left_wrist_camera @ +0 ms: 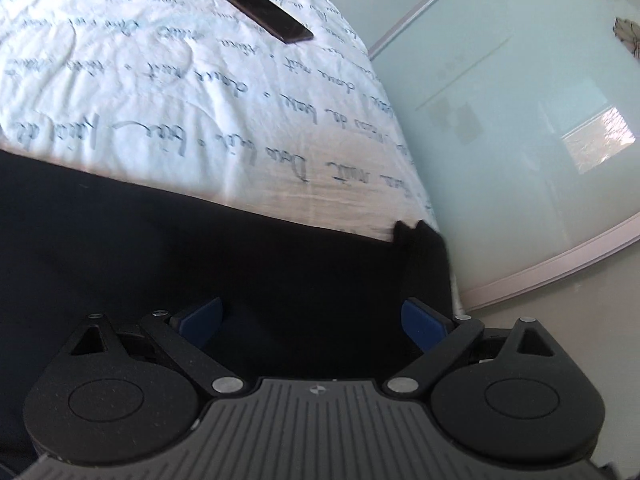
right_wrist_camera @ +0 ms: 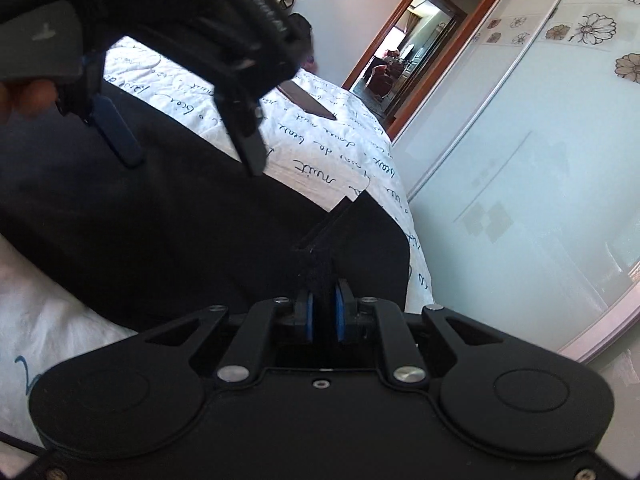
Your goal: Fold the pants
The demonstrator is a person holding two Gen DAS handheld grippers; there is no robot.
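Black pants (left_wrist_camera: 160, 264) lie across a white bed cover with script writing (left_wrist_camera: 168, 92). In the left wrist view my left gripper (left_wrist_camera: 312, 316) hovers over them, its blue pads (left_wrist_camera: 424, 320) wide apart and nothing between them: open. One pants corner (left_wrist_camera: 420, 248) reaches the bed's right edge. In the right wrist view my right gripper (right_wrist_camera: 325, 314) is shut on a raised fold of the pants (right_wrist_camera: 320, 272), which pulls up into a ridge. The rest of the pants (right_wrist_camera: 180, 232) spreads to the left. The left gripper (right_wrist_camera: 194, 164) hangs open above them at upper left.
A dark phone (left_wrist_camera: 260, 10) lies on the bed cover beyond the pants, also the phone (right_wrist_camera: 308, 104) in the right view. A pale sliding wardrobe door (left_wrist_camera: 520, 120) runs close along the bed's right side. An open doorway (right_wrist_camera: 404, 52) is behind. A hand (right_wrist_camera: 24, 96) holds the left gripper.
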